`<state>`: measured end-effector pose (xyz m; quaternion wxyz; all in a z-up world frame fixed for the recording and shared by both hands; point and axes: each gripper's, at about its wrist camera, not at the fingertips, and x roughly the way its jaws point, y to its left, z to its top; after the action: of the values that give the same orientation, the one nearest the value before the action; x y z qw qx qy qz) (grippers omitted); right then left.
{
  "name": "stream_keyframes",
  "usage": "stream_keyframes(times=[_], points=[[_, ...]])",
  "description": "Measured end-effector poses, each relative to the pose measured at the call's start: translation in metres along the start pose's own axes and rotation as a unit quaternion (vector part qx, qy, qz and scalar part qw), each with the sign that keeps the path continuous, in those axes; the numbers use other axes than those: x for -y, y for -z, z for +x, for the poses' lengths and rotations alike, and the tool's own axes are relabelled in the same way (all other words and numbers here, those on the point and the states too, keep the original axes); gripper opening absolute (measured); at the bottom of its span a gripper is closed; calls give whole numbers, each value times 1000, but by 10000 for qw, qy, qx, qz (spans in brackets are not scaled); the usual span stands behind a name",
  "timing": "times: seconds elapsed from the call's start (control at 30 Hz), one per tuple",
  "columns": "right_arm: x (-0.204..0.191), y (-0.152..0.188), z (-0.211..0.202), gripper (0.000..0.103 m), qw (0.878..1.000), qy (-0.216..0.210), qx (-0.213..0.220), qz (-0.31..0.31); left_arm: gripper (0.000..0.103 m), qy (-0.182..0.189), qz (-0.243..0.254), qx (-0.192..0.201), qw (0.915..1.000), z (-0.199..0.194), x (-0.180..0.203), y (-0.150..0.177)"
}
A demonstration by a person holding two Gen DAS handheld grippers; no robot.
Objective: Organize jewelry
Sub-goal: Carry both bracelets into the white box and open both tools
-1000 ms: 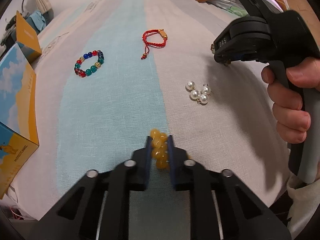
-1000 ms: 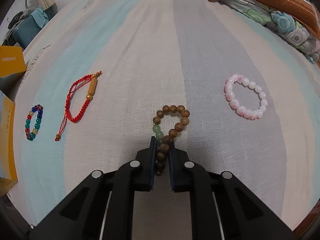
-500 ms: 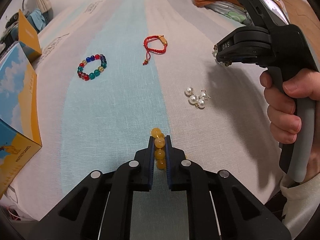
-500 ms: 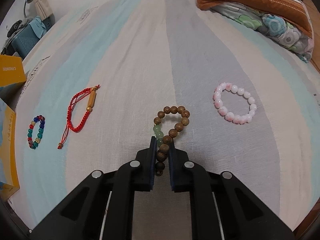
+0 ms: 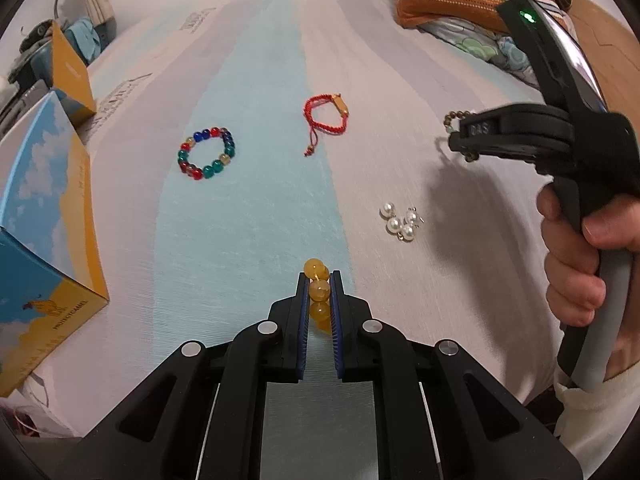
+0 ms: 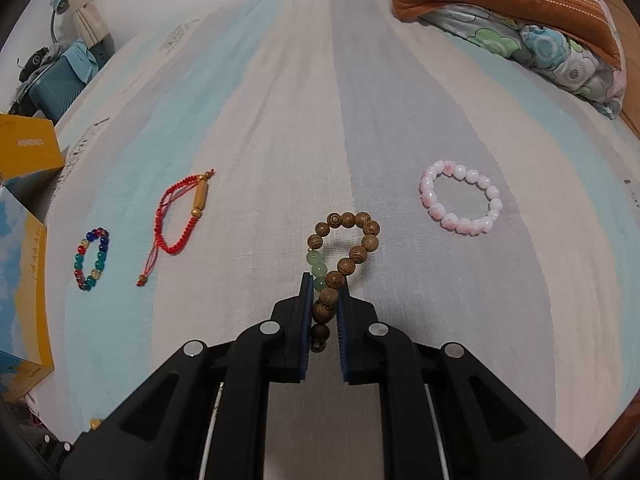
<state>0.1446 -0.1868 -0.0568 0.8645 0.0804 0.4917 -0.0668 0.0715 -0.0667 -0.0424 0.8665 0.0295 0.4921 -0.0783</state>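
My left gripper [image 5: 319, 280] is shut on a yellow amber bead bracelet [image 5: 319, 291], held above the striped bed sheet [image 5: 248, 208]. My right gripper [image 6: 325, 282] is shut on a brown wooden bead bracelet [image 6: 347, 244] with a few green beads; it hangs lifted off the sheet. In the left wrist view the right gripper [image 5: 460, 136] is at the right with the wooden beads [image 5: 454, 118] at its tip. On the sheet lie a multicolour bead bracelet [image 5: 207, 158], a red cord bracelet [image 5: 328, 118], a cluster of white pearls [image 5: 401, 220] and a pink bead bracelet [image 6: 460, 202].
A blue and yellow box [image 5: 40, 232] stands at the left edge of the bed, with another yellow box [image 5: 68, 72] behind it. Folded blankets and a pillow [image 6: 504, 12] lie at the far right. A hand [image 5: 576, 260] holds the right gripper's handle.
Both grippers have risen and pulled back with their bracelets. The left jaws have closed tighter on the yellow beads. The sheet's jewelry has not moved.
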Motion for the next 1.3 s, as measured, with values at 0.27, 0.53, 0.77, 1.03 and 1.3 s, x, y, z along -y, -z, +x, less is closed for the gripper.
stream_keyframes(times=[0.27,0.53,0.77,1.03,1.3], points=[[0,0,-27,10,9999,-39,124,102,9,-63,-18,125,9999,-19,-6,-8],[-13,4,-53,10,9997,-82,213,74,9,-144,-5,296,9995,-44,-18,-22],[-39,5,-79,10,9993,-120,356,-45,9,-239,-68,417,9988,-63,-38,-41],[-80,3,-97,10,9986,-243,413,-212,9,-293,-184,489,9982,-85,-70,-52],[-131,0,-110,10,9970,-375,484,-477,9,-460,-389,650,9961,-110,-107,-58]])
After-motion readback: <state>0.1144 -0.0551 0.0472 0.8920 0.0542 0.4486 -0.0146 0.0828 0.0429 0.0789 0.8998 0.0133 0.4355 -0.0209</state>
